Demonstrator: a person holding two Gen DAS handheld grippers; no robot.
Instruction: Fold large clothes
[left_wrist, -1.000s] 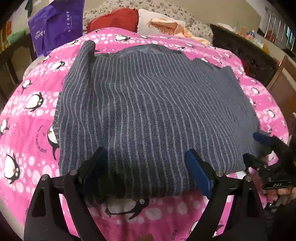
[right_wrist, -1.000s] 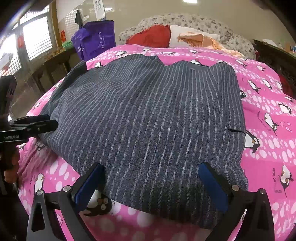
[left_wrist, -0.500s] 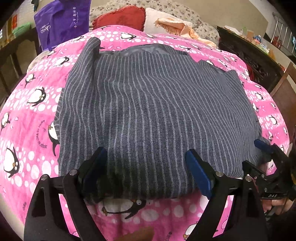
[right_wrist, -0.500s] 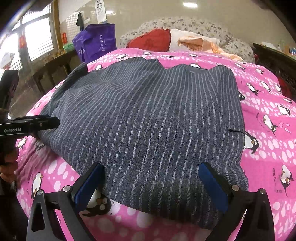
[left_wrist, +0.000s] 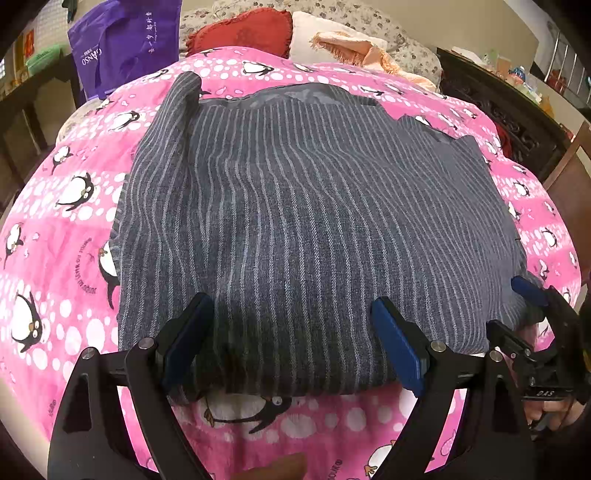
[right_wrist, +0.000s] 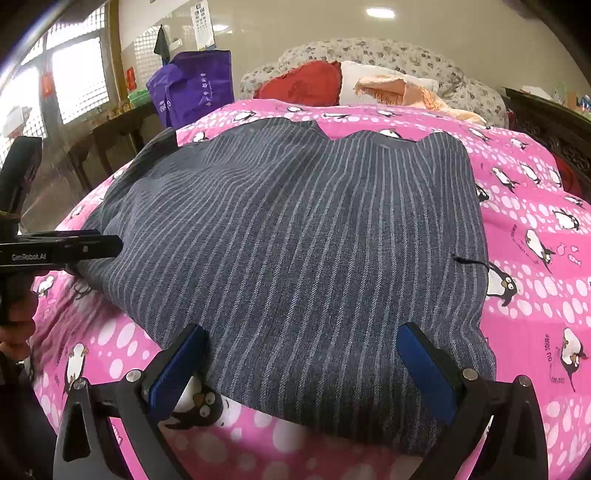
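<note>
A large dark grey garment with thin pale stripes lies spread flat on a pink penguin-print bedspread. It also fills the right wrist view. My left gripper is open, its blue pads over the garment's near hem at the left corner. My right gripper is open over the near hem at the right corner. The right gripper shows at the right edge of the left wrist view. The left gripper shows at the left edge of the right wrist view.
A red pillow, a white pillow and a peach cloth lie at the head of the bed. A purple bag stands on a dark table at far left. Dark wooden furniture lines the right side.
Both grippers have drawn back and risen slightly, so more of the garment and bed shows. The garment has not moved.
</note>
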